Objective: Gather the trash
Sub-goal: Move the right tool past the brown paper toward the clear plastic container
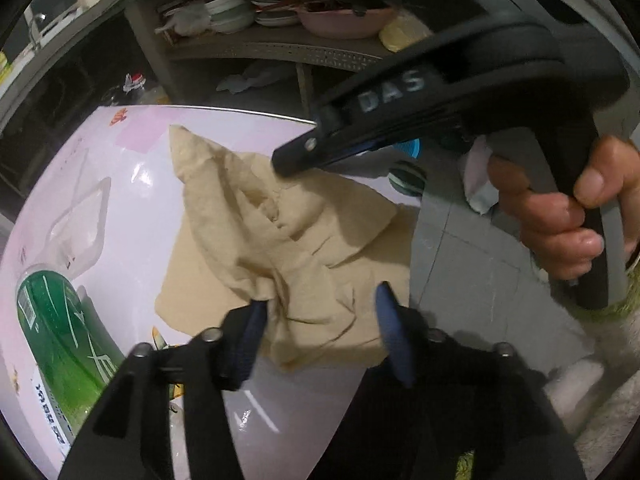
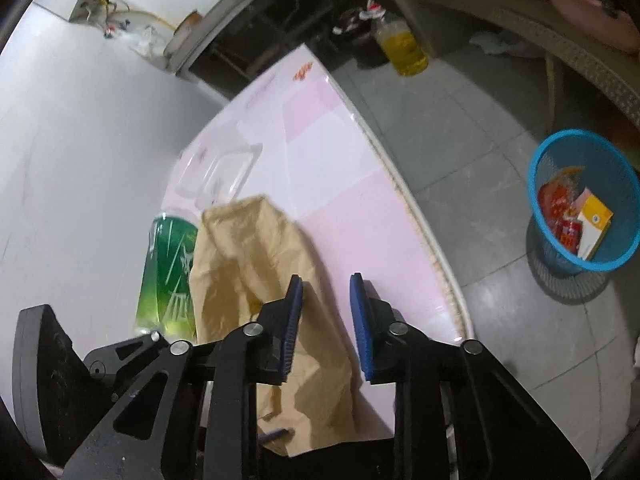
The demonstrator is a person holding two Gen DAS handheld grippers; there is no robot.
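A crumpled tan paper bag (image 1: pixel 280 236) lies on the pale pink table (image 1: pixel 132 160); it also shows in the right wrist view (image 2: pixel 256 264). My left gripper (image 1: pixel 324 320) is open, its blue pads on either side of the bag's near crumpled end. My right gripper (image 2: pixel 326 320) is open and empty, held above the bag's right edge; in the left wrist view it (image 1: pixel 304 156) hangs over the bag's far part, seen side-on. A blue mesh trash basket (image 2: pixel 580 200) with wrappers stands on the floor to the right.
A green plastic bottle (image 1: pixel 60 332) lies on the table left of the bag, also in the right wrist view (image 2: pixel 168 268). A clear plastic lid (image 2: pixel 224 176) lies beyond it. A bottle of yellow liquid (image 2: pixel 404 44) stands on the floor. A shelf with dishes (image 1: pixel 260 12) is behind.
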